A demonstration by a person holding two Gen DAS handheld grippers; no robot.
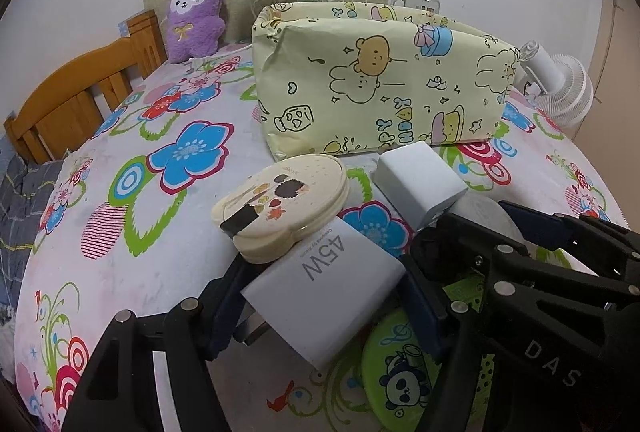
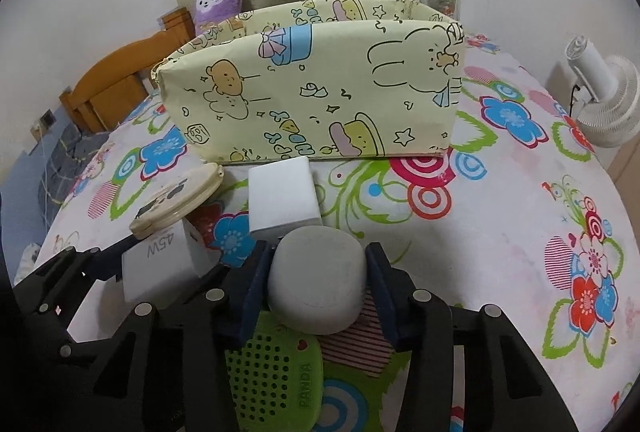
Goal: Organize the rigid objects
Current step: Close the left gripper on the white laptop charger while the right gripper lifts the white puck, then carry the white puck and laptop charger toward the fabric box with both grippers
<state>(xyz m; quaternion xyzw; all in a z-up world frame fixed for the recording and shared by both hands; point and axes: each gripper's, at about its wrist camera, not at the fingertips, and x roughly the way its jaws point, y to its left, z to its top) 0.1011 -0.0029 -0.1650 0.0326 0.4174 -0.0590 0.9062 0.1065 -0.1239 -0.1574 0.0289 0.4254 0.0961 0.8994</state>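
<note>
On the flowered bed, before the cartoon-printed box [image 2: 312,88], the left hand-held gripper [image 1: 320,296] clamps a white charger [image 1: 324,292]; the right hand-held gripper [image 2: 316,280] clamps a grey case [image 2: 318,278].

white 45W charger [image 1: 324,292] tilted | grey rounded case [image 2: 318,290] upright | cartoon-print box [image 2: 316,88] behind

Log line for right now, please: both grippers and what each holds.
left gripper: shut on 45W charger | right gripper: shut on grey case | storage box: behind, nothing dropped in yet

"45W" on white charger [image 1: 324,292]; "PANDA" on green case [image 2: 276,372].
</note>
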